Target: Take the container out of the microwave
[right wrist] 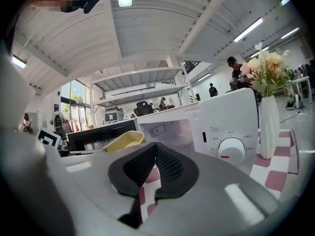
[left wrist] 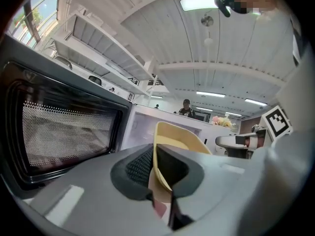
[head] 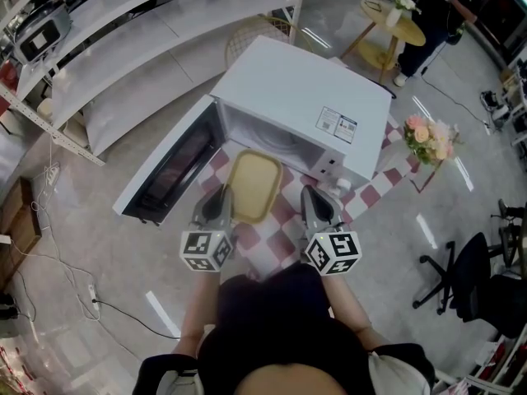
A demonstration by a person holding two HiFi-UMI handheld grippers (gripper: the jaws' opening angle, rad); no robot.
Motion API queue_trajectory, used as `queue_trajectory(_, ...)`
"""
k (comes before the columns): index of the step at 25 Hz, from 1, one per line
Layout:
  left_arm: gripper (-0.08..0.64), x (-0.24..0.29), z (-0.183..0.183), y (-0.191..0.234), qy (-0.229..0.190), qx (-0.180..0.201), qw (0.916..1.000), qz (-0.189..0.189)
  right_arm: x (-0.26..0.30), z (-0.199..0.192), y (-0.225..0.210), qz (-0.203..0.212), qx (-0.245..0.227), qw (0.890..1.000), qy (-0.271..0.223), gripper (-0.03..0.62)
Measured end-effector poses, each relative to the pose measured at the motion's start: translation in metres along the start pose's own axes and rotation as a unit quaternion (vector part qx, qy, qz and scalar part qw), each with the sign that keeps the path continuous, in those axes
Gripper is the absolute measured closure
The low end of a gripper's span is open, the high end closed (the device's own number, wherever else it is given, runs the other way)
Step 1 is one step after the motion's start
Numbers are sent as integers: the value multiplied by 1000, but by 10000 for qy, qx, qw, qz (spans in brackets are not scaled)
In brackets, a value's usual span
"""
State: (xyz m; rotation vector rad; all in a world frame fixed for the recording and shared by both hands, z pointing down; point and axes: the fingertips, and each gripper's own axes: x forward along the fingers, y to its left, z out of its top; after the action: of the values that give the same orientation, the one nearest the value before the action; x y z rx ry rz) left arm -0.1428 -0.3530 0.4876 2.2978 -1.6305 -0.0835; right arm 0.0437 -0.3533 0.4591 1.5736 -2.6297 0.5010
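Observation:
The white microwave (head: 305, 89) stands on a checked cloth (head: 387, 183) with its door (head: 169, 167) swung open to the left. A flat yellow container (head: 254, 186) sits just in front of the open cavity, over the cloth. My left gripper (head: 221, 197) is shut on the container's left rim; in the left gripper view the rim (left wrist: 162, 146) passes between the pads of the gripper (left wrist: 153, 166). My right gripper (head: 311, 196) hangs beside the container's right edge, shut and empty. The right gripper view shows its jaws (right wrist: 155, 163) closed together, with the container (right wrist: 123, 140) off to the left.
A vase of flowers (head: 430, 138) stands at the cloth's right corner, close to the microwave's control panel (right wrist: 221, 127). Long white shelving (head: 123, 48) runs along the left. A round yellow table (head: 395, 27) and an office chair (head: 461, 278) stand further off.

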Motion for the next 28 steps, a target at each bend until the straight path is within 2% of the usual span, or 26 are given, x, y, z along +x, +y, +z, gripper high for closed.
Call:
queue_trajectory(9, 535, -18, 16, -17, -349, 137, 9992, -128, -24, 14, 12, 254, -148, 9994, -172, 592)
queue_trajectory(17, 535, -33, 17, -27, -602, 179, 9977, -273, -38, 10, 12, 277, -184, 9993, -176, 592)
queue_trajectory(23, 535, -38, 10, -33, -547, 622, 9957, -412, -43, 0, 20, 452, -251, 9987, -49, 592)
queue_trajectory(28, 535, -37, 9, -34, -500, 786, 9944, -497, -44, -10, 23, 519, -362, 9978, 170, 594)
